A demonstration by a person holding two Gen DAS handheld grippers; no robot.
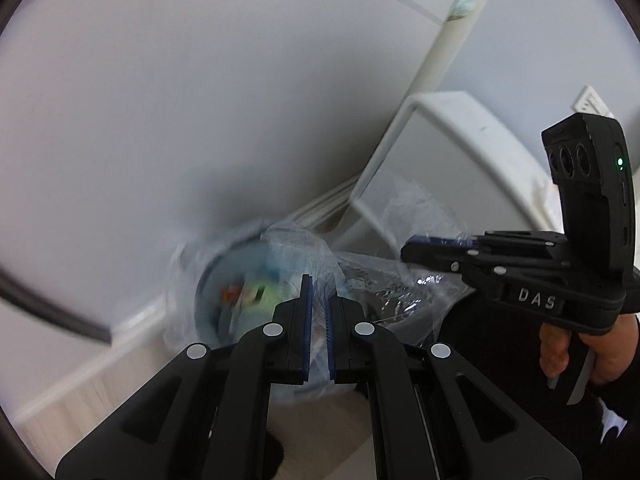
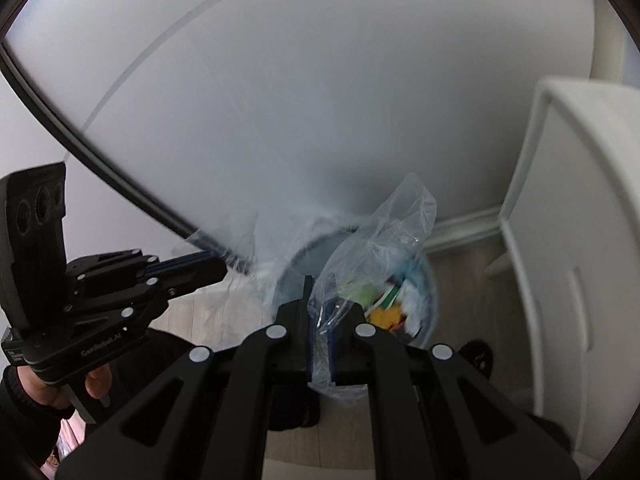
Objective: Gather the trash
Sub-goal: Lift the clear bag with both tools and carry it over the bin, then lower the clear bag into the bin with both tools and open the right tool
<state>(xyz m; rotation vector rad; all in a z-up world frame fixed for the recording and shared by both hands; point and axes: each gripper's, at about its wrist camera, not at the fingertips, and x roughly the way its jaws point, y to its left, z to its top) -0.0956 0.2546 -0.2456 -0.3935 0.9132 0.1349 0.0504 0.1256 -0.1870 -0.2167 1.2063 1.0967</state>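
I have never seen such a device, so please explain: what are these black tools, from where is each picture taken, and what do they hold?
The black tools are two hand-held grippers, each with two fingers; a person carries one in each hand. Each gripper has a wide-angle camera that looks forward along its own fingers, so the pictures curve at the edges.

In the left wrist picture, the left gripper is at the bottom, and the right gripper comes in from the side. In the right wrist picture it is the reverse: the right gripper is at the bottom, the left gripper at the side.

Both grippers are shut on the clear plastic bag, one at each side of its edge. The bag lines a round bin on the floor, with colourful trash inside. A white cabinet stands beside it.
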